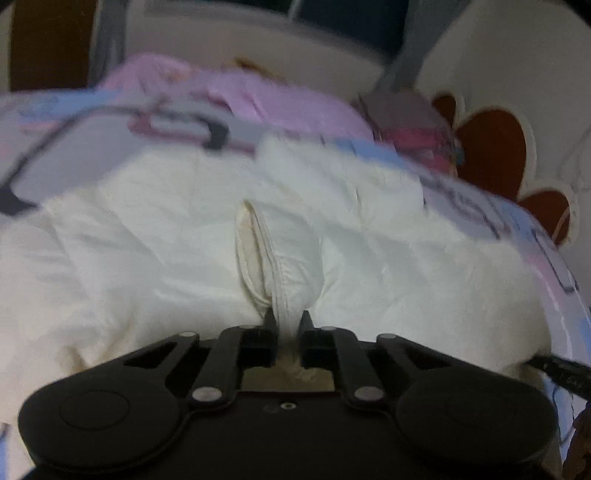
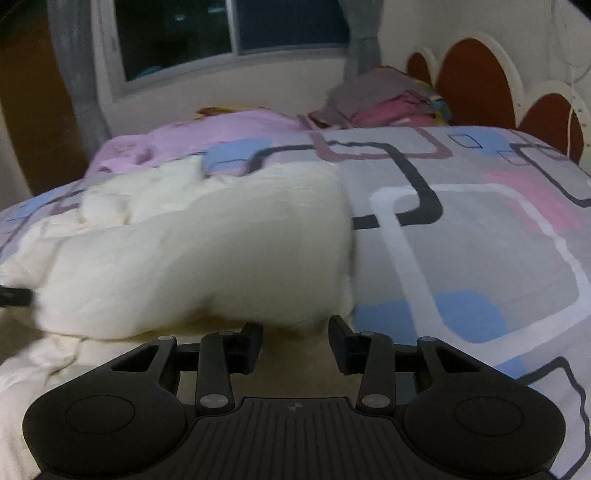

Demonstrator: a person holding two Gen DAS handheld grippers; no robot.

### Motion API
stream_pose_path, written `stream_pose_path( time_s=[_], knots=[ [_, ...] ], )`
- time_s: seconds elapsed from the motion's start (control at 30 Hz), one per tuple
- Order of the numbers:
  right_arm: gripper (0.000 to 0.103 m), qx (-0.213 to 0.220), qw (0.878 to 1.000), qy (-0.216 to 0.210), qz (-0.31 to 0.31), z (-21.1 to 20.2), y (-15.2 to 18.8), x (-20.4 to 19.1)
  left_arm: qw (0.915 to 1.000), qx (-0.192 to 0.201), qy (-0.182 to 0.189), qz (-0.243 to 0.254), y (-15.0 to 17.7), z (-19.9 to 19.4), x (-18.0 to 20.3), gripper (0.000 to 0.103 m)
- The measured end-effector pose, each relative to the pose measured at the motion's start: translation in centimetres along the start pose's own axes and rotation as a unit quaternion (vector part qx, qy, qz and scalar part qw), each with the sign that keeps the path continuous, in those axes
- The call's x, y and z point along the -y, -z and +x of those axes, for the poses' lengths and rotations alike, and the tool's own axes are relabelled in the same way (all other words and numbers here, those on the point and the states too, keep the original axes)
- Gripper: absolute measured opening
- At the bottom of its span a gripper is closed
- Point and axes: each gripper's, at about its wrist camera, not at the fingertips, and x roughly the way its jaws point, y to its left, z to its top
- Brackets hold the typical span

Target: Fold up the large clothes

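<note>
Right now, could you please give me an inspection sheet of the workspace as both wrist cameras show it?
Surface: bed with patterned bedspread.
Job's things: white garment lying crumpled on the bedspread.
Clutter: pink cloth and stack of folded clothes at the far side.
Grippers: left gripper shut on a fold of the white garment; right gripper open at the garment's edge.
Cables: nothing seen.
Surroundings: dark window, red-brown headboard.

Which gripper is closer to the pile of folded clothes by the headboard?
Neither clearly. The left gripper is shut on the white garment; the right gripper is open at its edge. The pile lies far across the bed from both.
</note>
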Motion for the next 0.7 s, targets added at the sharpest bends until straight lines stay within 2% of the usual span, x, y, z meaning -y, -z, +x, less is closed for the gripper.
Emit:
stream_pose_path(
  time_s=[0.13, 0.27, 0.33, 0.4, 0.47, 0.53, 0.6, 0.7],
  knots=[
    [0.040, -0.004, 1.000, -0.004, -0.017, 1.0, -0.2, -0.3, 0.9977, 0.053, -0.036, -0.022, -0.1, -3.3, -2.2, 0.008],
    [0.040, -0.018, 1.000, -0.002, -0.018, 2.2, 0.4, -0.5, 0.9985, 0.003, -0.051, -0.018, 1.2, -1.5, -3.4, 0.008],
    [0.040, -0.018, 1.000, -0.005, -0.022, 2.0, 0.4, -0.6, 0.9982, -0.001, -0.056, -0.018, 1.5, -0.9, -3.2, 0.008],
    [0.040, -0.013, 0.999, -0.025, -0.036, 0.8, 0.3, -0.4, 0.9980, 0.001, -0.058, -0.024, 1.6, -0.8, -3.3, 0.009],
    [0.040, 0.003, 0.998, -0.041, -0.046, -0.9, -0.1, -0.1, 0.9973, 0.000, -0.067, -0.031, 1.6, -1.2, -3.5, 0.031],
    [0.040, 0.032, 0.997, -0.061, -0.039, -2.9, -1.0, 0.8, 0.9953, 0.025, -0.087, -0.035, 1.7, -2.9, -4.2, 0.040],
    [0.040, 0.052, 0.996, -0.058, -0.034, -3.4, -2.3, 1.2, 0.9935, 0.050, -0.101, -0.018, 1.4, -4.1, -3.8, 0.038],
    [0.039, 0.048, 0.997, -0.053, -0.021, -1.0, -4.8, 0.9, 0.9946, 0.051, -0.089, 0.017, 0.3, -3.5, -1.9, 0.038]
  ],
)
